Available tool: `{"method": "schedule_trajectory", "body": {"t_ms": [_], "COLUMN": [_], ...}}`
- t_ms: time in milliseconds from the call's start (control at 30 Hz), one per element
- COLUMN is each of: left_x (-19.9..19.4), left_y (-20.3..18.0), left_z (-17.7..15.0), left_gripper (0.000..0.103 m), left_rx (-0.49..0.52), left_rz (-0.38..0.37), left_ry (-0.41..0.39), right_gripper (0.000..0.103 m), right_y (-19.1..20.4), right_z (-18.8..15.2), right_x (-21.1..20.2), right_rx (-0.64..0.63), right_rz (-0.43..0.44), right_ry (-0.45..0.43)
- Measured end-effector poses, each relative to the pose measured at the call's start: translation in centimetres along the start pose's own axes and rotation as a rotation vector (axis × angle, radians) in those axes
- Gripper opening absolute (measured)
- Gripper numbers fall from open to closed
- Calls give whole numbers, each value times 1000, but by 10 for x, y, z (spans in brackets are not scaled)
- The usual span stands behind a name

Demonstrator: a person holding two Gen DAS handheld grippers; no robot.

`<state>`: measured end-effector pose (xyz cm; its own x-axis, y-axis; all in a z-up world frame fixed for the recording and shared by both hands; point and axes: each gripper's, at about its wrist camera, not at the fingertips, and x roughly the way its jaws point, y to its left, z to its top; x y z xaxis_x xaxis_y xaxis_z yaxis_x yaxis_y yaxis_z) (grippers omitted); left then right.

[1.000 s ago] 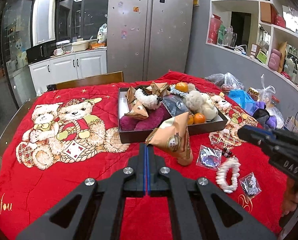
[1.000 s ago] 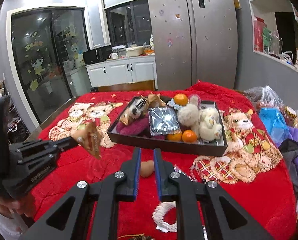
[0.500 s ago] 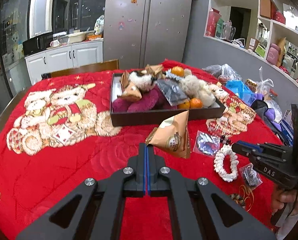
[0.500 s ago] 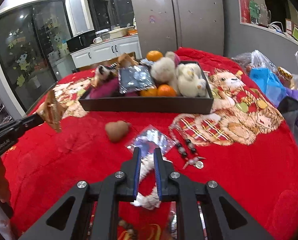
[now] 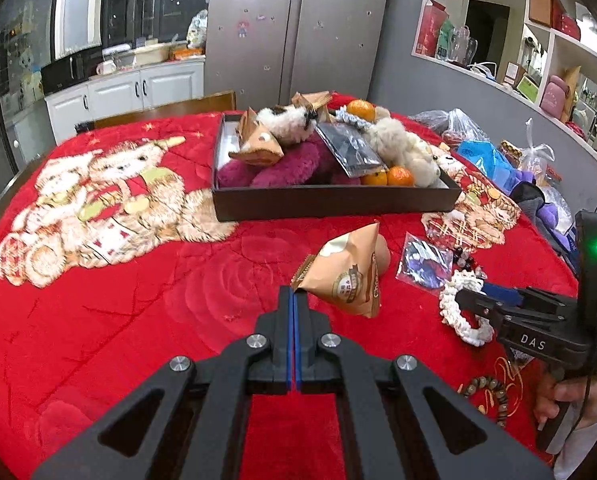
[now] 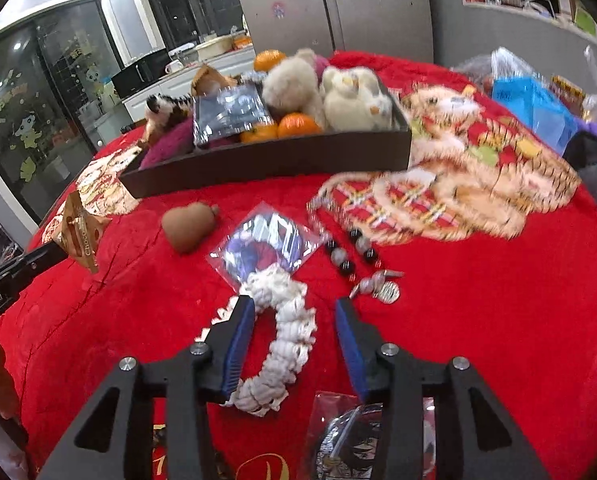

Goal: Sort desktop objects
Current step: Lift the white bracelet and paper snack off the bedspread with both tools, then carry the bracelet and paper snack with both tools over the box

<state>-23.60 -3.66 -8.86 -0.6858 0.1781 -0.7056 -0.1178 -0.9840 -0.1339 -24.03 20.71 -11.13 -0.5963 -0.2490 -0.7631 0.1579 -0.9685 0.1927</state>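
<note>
My left gripper [image 5: 294, 293] is shut on one corner of a tan triangular snack packet [image 5: 346, 276], which hangs just above the red cloth; the packet [image 6: 84, 232] also shows at the left edge of the right wrist view. My right gripper [image 6: 294, 306] is low over the cloth, its jaws opening. A white ruffled scrunchie [image 6: 290, 332] lies between its fingers, and the pads do not press on it. In the left wrist view the right gripper [image 5: 476, 300] reaches over the scrunchie [image 5: 458, 320]. A dark brown tray [image 5: 330, 200] behind holds plush toys, oranges and packets.
A brown heart-shaped toy [image 6: 190, 226], a clear packet [image 6: 270, 244] and a dark bead string [image 6: 350, 256] lie on the cloth in front of the tray [image 6: 266, 164]. A bagged badge [image 6: 362, 440] sits under my right fingers. Plastic bags [image 5: 490, 160] crowd the far right.
Both grippers have sunk towards the cloth. The right jaws, shut before, now stand apart around the white scrunchie. The left still holds the packet.
</note>
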Motion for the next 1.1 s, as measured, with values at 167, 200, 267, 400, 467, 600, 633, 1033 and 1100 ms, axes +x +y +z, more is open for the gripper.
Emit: {"method": "schedule_trajectory", "body": {"t_ms": [167,200,267,400,467,600,633,1033,1100], "left_x": [7,7,8,7,5,-2,-4,-30,-34], "left_y": [1,1,1,-1,-1,-2,-3,-14,-16], "left_z": [-2,-2,-3,-2,-2,1,2,22,28], "left_gripper": [0,0,0,0,0,0,0,0,0], "left_rx": [-5,-6,-1,-2,0,-2,0,29,32], "left_rz": [4,2,10,7,5,4,5,20,18], "left_ry": [12,12,14,13,8,-7,-9,-66,-76], "right_gripper": [43,43,28,14,12,12,12,12,12], "right_y": [4,5,5,-1,-7,-12,-12,30,35], "right_z": [-3,-3,-3,-2,-2,2,3,30,35], "right_x": [1,1,1,1,-3,-15,-17,-66,-73], "right_rx": [-12,-15,-16,3,48,91,94,1,-14], "right_rz": [-22,-25,-24,-25,-34,-34,-29,-137,-135], "right_ry": [-14,-15,-16,-14,-34,-75,-81,-229,-241]}}
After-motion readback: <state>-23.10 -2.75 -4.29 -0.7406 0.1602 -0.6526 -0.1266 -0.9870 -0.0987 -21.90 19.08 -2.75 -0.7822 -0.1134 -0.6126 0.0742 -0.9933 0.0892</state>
